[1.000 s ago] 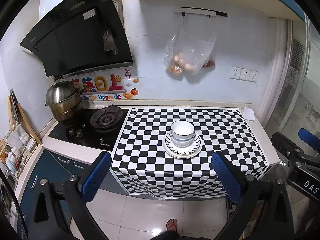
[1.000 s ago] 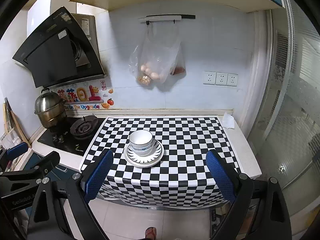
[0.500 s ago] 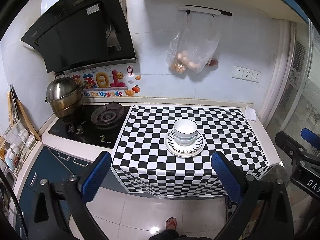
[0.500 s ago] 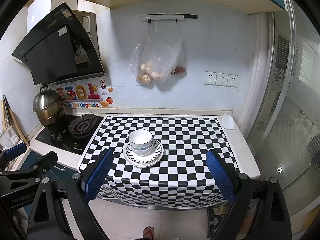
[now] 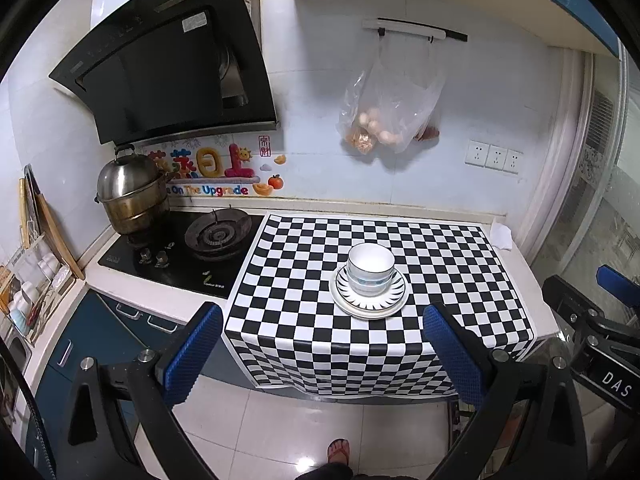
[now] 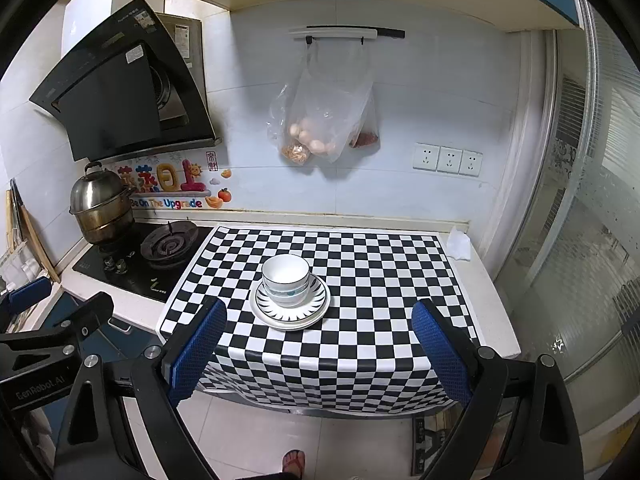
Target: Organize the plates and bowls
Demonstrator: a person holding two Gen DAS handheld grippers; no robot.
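The left gripper [image 5: 320, 354] and the right gripper [image 6: 318, 344] both hang with jaws spread wide and empty, back from the counter edge. Ahead of each, roughly between the fingers, stacked bowls [image 5: 370, 268] sit on stacked plates [image 5: 368, 308] on the checkered cloth [image 5: 440, 264], well apart from either gripper.

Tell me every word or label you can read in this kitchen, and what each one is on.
"Be On The Upgrade": the colourful wall sticker behind the stove.
"GenRobot.AI": the left gripper, seen from the right camera.
"DAS": the right gripper, cut off at the frame edge.
Range hood stickers, the sticker's Chinese characters, and the hob logo: too small or blurred.
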